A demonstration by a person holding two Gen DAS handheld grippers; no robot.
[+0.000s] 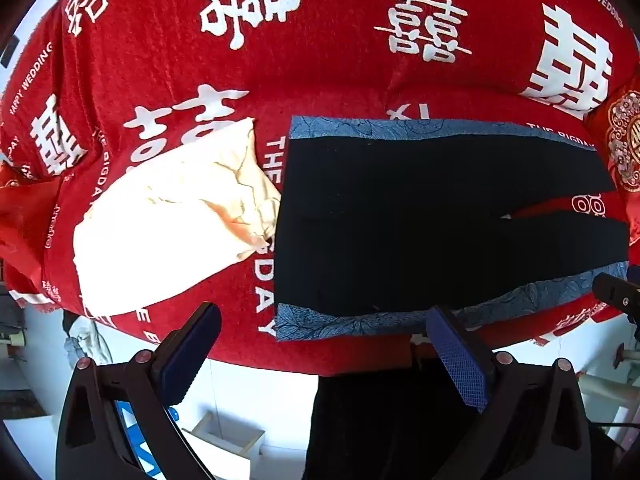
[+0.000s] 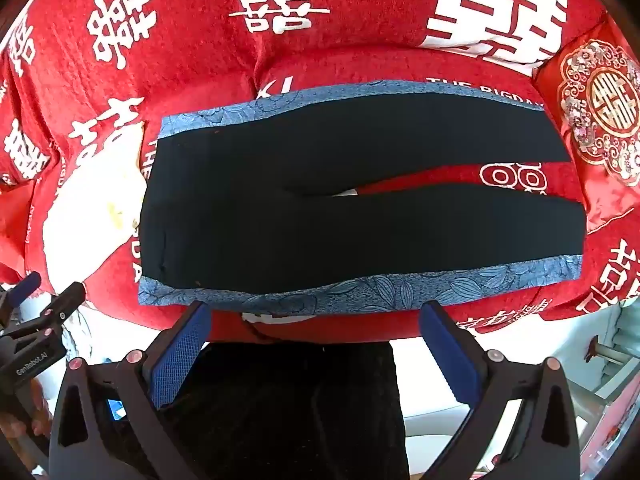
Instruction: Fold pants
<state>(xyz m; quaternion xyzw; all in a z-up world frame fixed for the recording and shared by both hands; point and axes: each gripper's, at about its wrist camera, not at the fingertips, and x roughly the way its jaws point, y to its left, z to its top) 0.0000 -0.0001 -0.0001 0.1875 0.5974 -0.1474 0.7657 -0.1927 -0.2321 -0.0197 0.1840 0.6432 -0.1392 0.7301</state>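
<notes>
Hovering with jaws spread wide and holding nothing, the left gripper (image 1: 324, 344) and right gripper (image 2: 316, 340) sit at the near edge of the black pants (image 2: 320, 200), spread flat on the red blanket (image 2: 200, 60) beside a cream cloth (image 1: 168, 216).

Pants (image 2: 360, 208) on blanket (image 2: 340, 48), beside cloth (image 1: 168, 216)
</notes>
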